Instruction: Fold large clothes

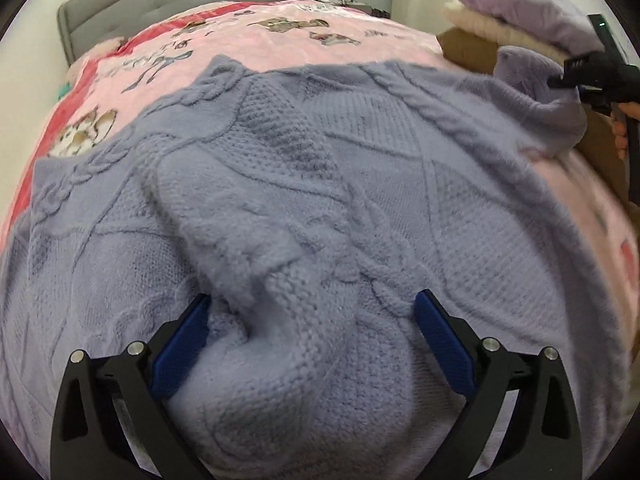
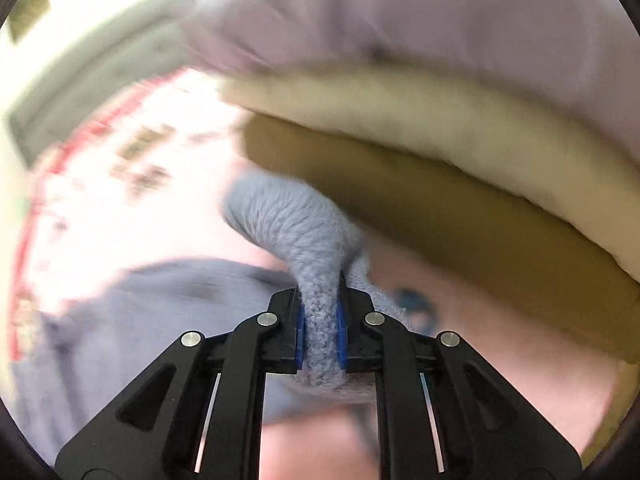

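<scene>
A lavender-blue cable-knit sweater [image 1: 400, 184] lies spread on the bed. One sleeve [image 1: 248, 208] is folded diagonally across its body, and that sleeve's ribbed cuff end reaches down between my left fingers. My left gripper [image 1: 314, 300] hovers over this cuff, open wide, its blue pads [image 1: 180, 344] clear of the knit. At the far right my right gripper [image 1: 560, 80] is shut on the other sleeve's end [image 1: 532, 80], lifted off the blanket. In the right wrist view the gripper [image 2: 322, 292] pinches a bunched roll of that sleeve [image 2: 296, 228] between its pads.
A pink printed blanket [image 1: 280, 36] covers the bed, with a grey headboard [image 1: 160, 4] behind. At the right stand stacked folded clothes, purple [image 1: 520, 4] over cream [image 1: 480, 24], on a brown box [image 2: 440, 216], close above my right gripper. A hand [image 1: 622, 128] holds the right gripper's handle.
</scene>
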Tool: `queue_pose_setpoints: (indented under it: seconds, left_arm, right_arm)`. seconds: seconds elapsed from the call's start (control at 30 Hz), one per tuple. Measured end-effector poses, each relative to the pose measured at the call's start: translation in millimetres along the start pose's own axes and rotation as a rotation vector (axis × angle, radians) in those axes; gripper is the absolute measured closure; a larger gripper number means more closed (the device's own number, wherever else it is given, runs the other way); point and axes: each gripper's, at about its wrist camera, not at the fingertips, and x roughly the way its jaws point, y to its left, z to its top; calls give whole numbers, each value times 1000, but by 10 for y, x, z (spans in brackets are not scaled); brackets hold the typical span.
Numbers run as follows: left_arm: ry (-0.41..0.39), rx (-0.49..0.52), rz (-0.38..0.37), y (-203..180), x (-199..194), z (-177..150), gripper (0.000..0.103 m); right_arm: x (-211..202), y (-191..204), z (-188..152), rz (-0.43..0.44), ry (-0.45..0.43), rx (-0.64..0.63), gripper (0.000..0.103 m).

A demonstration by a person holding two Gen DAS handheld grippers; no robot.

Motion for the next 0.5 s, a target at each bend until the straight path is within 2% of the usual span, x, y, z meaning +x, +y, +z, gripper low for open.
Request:
queue_pose_setpoints:
  seconds: [0.07,0.17,0.27,0.33,0.4,0.5]
  left_arm:
    - [-7,-51,-28,60,-85,31,5]
    - [-29,-114,-60,158,-263,28,5]
    - [-56,-120,-54,257,-496,-60,5]
    - [-76,-136,-62,386,-682,-180,5]
    - [-74,-109,-24,530,-848,-352,5]
    - [-48,17,73,676,-1025,-666,5]
  right_arm:
    - [-278,376,37,104,-37,-52,92]
    - [-731,1137,-7,278,-96,-226,92]
    - [-1120,2008,-251,493,-108,-385,92]
    - [-1284,2412,-507,579,-119,-480,92]
    - [-1346,2778,-786,646,-124,-585,92]
    - [-1268,3241,-1323,746,-20,-709,92]
